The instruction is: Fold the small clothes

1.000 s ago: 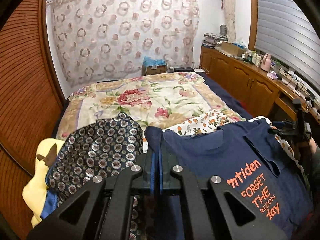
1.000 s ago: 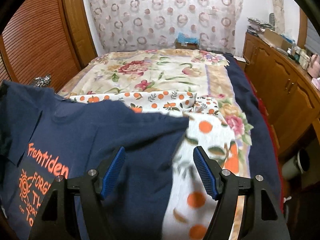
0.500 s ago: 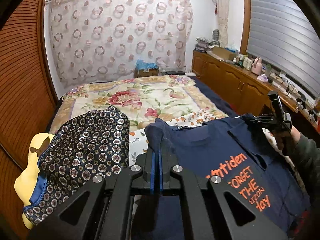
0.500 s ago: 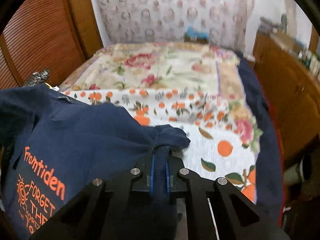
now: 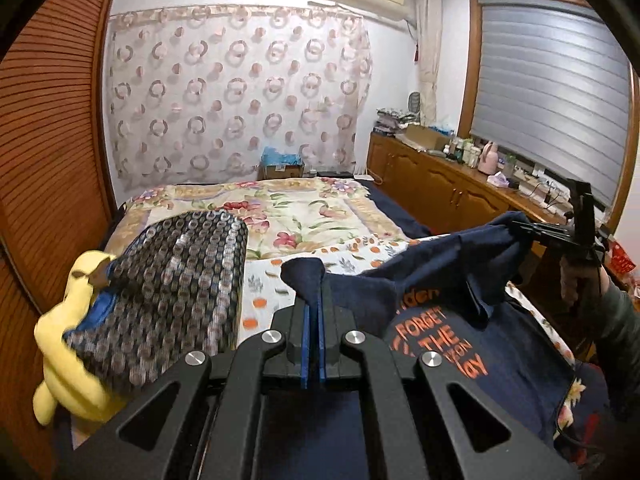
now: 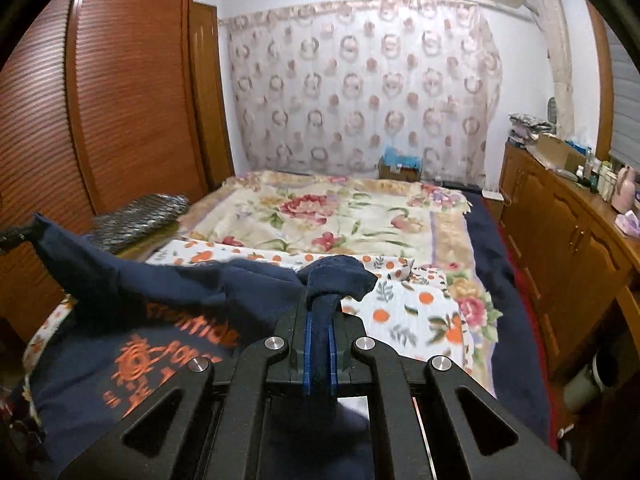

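Note:
A navy T-shirt with orange lettering hangs lifted above the bed, stretched between both grippers. My left gripper is shut on one shoulder corner of it. My right gripper is shut on the other corner; it also shows in the left wrist view, held by a hand at the right. The shirt sags in the middle, its print facing up. The shirt's lower part is hidden below the grippers.
An orange-print white cloth lies under the shirt on the floral bed cover. A dark patterned garment over a yellow one lies at the left. A wooden wardrobe stands left, a cluttered cabinet right.
My right gripper closed on the shirt's corner. Both grippers then rose and lifted the shirt off the bed, so it now hangs between them.

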Motion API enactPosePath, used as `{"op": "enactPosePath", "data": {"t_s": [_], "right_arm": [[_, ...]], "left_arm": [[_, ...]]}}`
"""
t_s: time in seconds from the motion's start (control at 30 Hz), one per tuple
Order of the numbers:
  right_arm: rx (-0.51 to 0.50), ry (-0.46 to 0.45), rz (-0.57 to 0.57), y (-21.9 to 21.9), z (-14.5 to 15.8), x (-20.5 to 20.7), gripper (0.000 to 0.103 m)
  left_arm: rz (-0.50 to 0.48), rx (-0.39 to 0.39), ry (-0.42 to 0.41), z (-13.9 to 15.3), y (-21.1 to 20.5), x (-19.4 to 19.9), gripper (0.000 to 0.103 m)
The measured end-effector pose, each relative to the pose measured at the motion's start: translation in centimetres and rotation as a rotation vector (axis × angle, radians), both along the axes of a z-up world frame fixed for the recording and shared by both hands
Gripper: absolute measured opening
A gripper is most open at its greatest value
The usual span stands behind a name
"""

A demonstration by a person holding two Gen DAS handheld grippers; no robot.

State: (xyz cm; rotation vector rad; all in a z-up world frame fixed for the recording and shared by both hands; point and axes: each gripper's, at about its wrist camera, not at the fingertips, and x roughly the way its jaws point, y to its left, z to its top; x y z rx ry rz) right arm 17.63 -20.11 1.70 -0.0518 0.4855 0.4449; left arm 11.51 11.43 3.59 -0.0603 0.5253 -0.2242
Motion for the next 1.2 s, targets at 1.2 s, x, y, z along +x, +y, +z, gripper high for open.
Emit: {"op": "enactPosePath", "data": {"t_s": [1.2], "right_arm": [[-0.074, 0.193, -0.048, -5.3, -8.0, -22.6, 0.006]], "left_arm": [[0.14, 0.02, 0.18, -10.2, 2.7, -12.9, 0.018]]}}
